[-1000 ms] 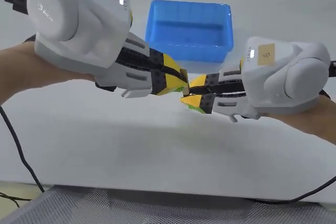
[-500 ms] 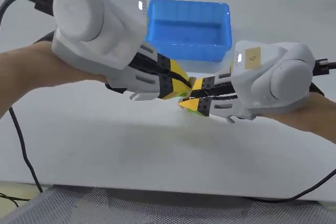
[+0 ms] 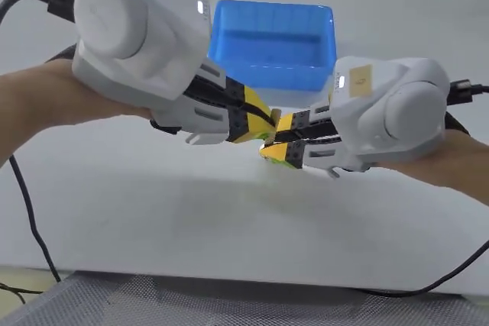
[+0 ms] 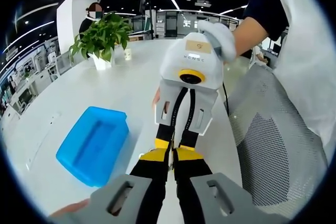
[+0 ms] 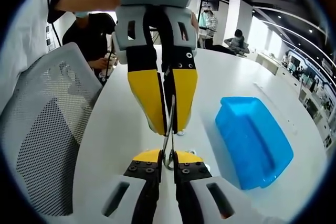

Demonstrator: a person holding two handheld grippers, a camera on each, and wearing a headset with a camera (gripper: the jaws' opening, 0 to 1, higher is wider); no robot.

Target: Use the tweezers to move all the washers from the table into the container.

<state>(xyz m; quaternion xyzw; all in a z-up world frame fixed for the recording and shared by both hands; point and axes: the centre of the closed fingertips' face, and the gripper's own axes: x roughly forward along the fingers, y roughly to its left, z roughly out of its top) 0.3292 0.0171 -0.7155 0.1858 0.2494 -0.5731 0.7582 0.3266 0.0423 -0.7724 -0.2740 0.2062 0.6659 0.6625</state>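
Your left gripper (image 3: 263,124) and right gripper (image 3: 273,143) meet tip to tip above the white table (image 3: 229,219). Both jaw pairs are pinched nearly closed on the thin metal tweezers (image 5: 168,140), whose long axis runs from 1 gripper to the other. The right gripper view shows the tweezers plainly; in the head view the jaws cover them. The blue plastic container (image 3: 275,74) sits toward the far edge, with open tabletop nearer you.

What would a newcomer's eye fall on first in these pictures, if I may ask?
First, the two bulky white grippers meeting tip to tip above the white table. The left gripper and the right gripper both close their yellow-tipped jaws on the thin metal tweezers between them. Just behind them on the table stands the bright blue container.
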